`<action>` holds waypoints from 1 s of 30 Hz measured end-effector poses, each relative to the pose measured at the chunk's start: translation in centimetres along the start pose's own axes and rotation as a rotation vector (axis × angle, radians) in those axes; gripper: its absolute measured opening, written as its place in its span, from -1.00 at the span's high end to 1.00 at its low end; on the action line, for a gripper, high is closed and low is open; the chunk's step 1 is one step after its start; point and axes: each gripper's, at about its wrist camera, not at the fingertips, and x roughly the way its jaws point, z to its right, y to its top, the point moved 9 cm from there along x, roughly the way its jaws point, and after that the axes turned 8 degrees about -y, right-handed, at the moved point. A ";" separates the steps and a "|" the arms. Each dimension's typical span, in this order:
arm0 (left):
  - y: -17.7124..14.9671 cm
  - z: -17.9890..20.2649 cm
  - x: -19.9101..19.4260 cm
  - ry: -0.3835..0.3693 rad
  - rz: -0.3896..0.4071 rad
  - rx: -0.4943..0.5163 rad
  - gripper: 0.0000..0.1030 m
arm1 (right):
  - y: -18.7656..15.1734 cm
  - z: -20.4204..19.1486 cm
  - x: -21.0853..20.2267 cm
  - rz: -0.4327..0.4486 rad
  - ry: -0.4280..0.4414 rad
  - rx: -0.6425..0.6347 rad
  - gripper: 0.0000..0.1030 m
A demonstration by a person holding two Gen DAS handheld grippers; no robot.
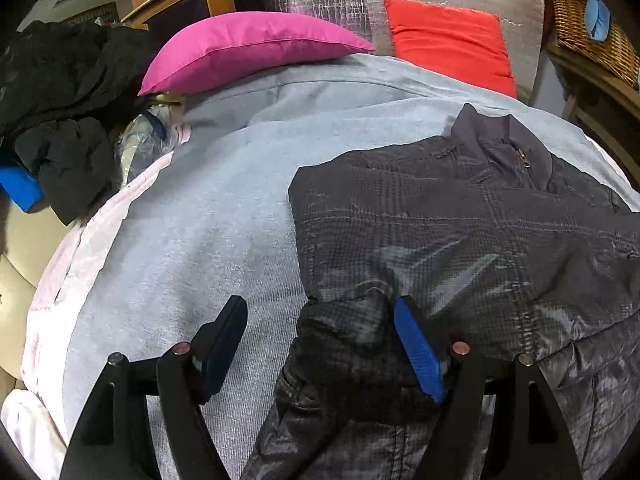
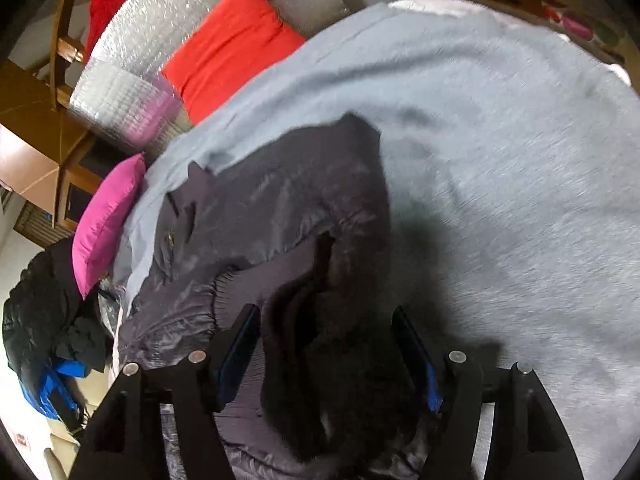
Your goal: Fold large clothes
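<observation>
On the bed's grey blanket (image 1: 208, 216), with a pink cushion (image 1: 248, 48) and red cushion (image 1: 452, 40) beyond, the dark jacket (image 1: 460, 220) lies between both grippers' open jaws, left gripper (image 1: 320, 344) and right gripper (image 2: 326, 350).

dark grey quilted jacket (image 1: 460, 216) lies front-up, zipped; sleeve folded across

Both grippers show black angular finger arms with round silver bolt heads at the joints; left gripper (image 1: 320, 350) wears bright blue ribbed pads, right gripper (image 2: 334, 356) darker blue ones.
</observation>
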 end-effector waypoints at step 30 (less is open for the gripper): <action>-0.7 -0.3 2.8 -0.429 -0.113 -0.339 -0.74 | -0.8 -1.8 -0.1 0.036 0.026 -0.084 -0.31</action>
